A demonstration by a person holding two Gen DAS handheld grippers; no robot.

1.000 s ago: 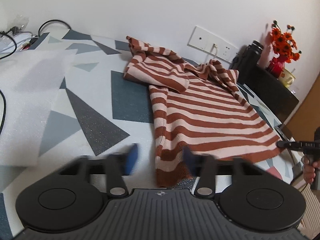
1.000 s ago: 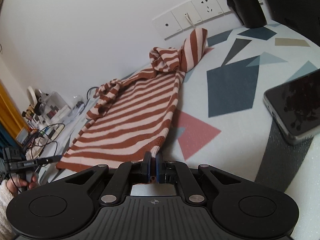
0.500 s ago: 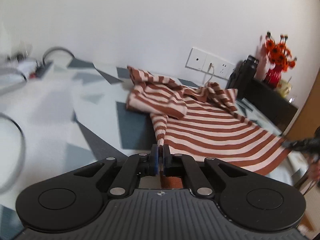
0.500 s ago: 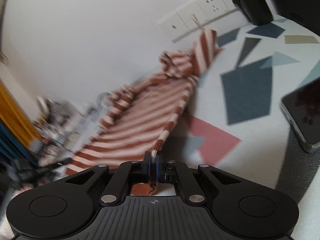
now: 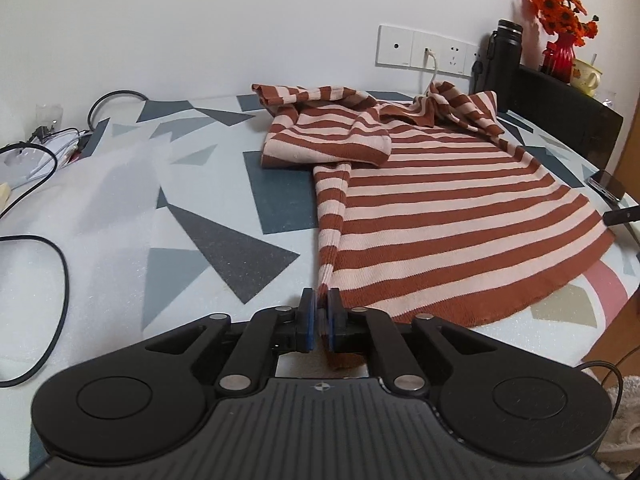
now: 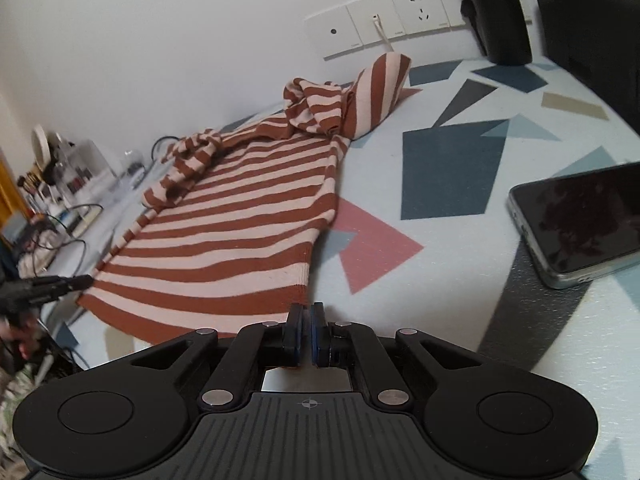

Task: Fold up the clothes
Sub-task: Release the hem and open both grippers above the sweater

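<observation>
A brown-and-pink striped sweater (image 5: pixel 440 208) lies spread flat on the patterned table cover (image 5: pixel 224 248), sleeves bunched at the far end. My left gripper (image 5: pixel 321 312) is at the near left hem corner. Its jaws are opening, with a narrow gap and the hem edge loose between the pads. The right wrist view shows the sweater (image 6: pixel 240 216) from the other side. My right gripper (image 6: pixel 307 328) is shut on the near right hem corner. The left gripper (image 6: pixel 52 284), held by a hand (image 6: pixel 16 320), shows at the far hem corner.
A phone (image 6: pixel 580 220) lies on the table right of the sweater. Wall sockets (image 5: pixel 424 52), a black flask (image 5: pixel 504 56), a red flower vase (image 5: pixel 560 56) and a black box (image 5: pixel 568 120) stand at the back right. Cables (image 5: pixel 60 264) and white foam (image 5: pixel 80 200) lie on the left.
My left gripper went from open to shut on the hem corner, then parted slightly. The sweater was pulled taut and lifted, and now lies flat. The right gripper stayed shut on its corner.
</observation>
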